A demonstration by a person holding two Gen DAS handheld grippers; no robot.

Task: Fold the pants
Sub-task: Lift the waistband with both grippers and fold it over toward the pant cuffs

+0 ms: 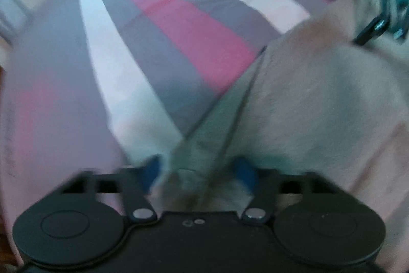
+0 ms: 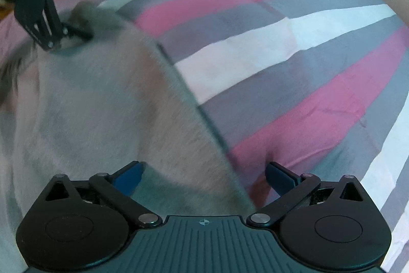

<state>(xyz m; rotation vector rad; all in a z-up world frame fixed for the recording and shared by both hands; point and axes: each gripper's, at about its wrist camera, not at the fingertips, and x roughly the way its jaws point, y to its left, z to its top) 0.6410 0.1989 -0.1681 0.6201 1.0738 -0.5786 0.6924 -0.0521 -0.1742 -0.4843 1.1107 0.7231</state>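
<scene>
1. Two grippers work over a bed with a striped cover (image 2: 294, 47); its smooth cloth has wide bands of pink, grey and white, with a few soft creases.
2. The pants (image 2: 97, 104) are pale grey and look fuzzy, like fleece. They lie on the cover, and their hemmed edge runs as a straight diagonal line away from both tools.
3. The left gripper (image 1: 198, 170) has black arms and blue pads. Its jaws stand partly apart, and a corner of the pants rises between them in a narrow fold. The picture is blurred here, so I cannot tell if the pads press the cloth.
4. The right gripper (image 2: 204, 177) has its jaws wide apart. The edge of the pants passes in the gap between the flat blue pads, nearer the left pad, and neither pad closes on the fabric.
5. From the right wrist view, the left gripper is far ahead on the left, over the far end of the pants.
</scene>
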